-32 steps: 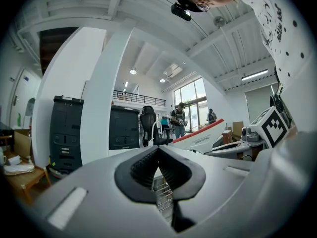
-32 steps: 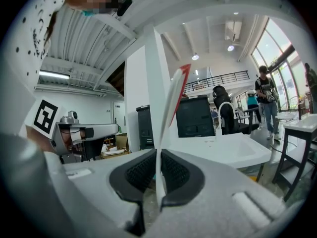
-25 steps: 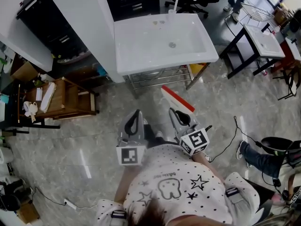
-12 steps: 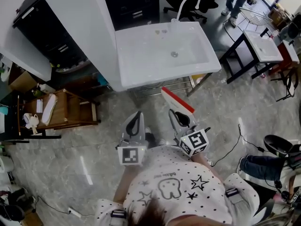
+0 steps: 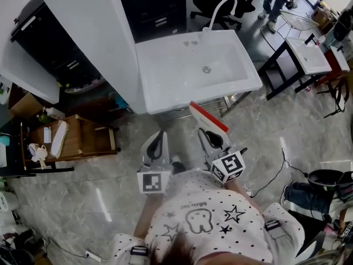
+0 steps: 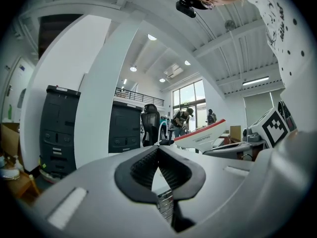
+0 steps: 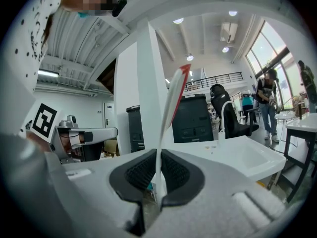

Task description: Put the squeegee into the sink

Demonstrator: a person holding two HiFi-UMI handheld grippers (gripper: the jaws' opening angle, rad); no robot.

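We lose the near end of the squeegee (image 5: 208, 117) between the jaws of the right gripper (image 5: 207, 134). In the right gripper view it stands edge-on, so we see only a thin white strip with a red edge. The pinched part is probably the handle, though we cannot be sure. Our own spotted shirt (image 5: 209, 220) covers the near floor in the head view.

The floor (image 5: 94, 175) is grey marbled tile. The white sink (image 5: 171, 79) stands just beyond the grippers, with a curved tap (image 5: 220, 9) at its far edge. A white column (image 5: 83, 37) stands to its left, and dark cabinets (image 5: 154, 10) stand behind it. A wooden trolley (image 5: 83, 139) sits at the left, and a smaller white basin (image 5: 309, 57) on a black stand is at the right.

The right gripper is clenched on the squeegee, holding it in the air. The squeegee slants away from us, and in the head view its far end reaches the sink's near rim. The left gripper (image 5: 159, 139) sits just beside the right one, its jaws closed tip to tip with nothing between them.
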